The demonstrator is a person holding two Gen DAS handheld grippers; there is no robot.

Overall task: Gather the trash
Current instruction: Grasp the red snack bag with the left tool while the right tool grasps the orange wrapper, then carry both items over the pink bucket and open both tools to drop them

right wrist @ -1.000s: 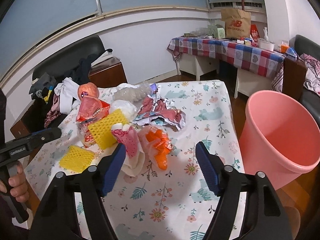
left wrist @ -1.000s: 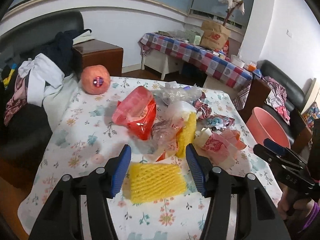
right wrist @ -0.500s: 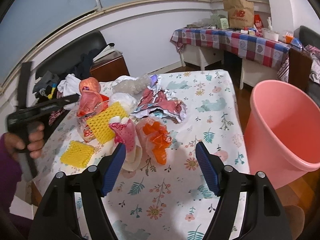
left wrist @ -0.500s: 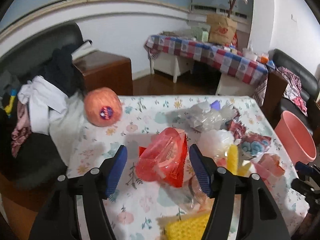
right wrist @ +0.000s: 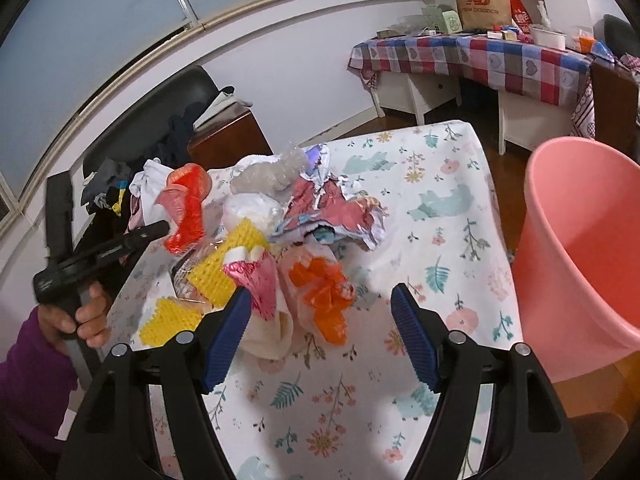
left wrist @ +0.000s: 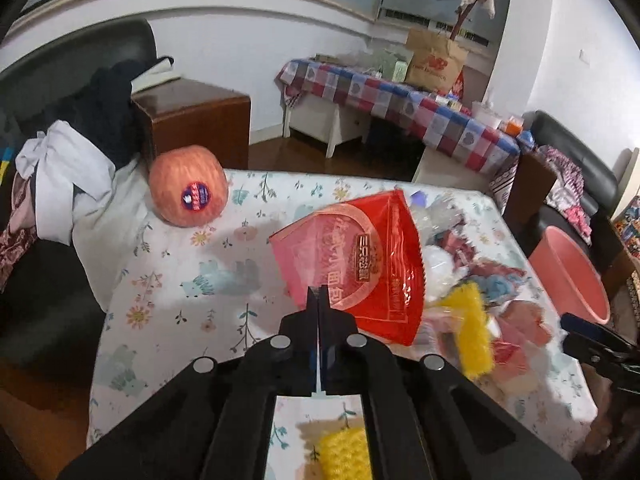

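The red snack bag, glossy with a translucent pink window and gold print, sits at frame centre above the table, its long axis running from lower left up to upper right. The left gripper has just snapped closed on its lower edge. The right gripper stands wide, holding nothing, over the wrapper pile.

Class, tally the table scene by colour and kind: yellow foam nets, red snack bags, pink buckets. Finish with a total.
Yellow foam nets: 2
Red snack bag: 1
Pink bucket: 1
Total: 4
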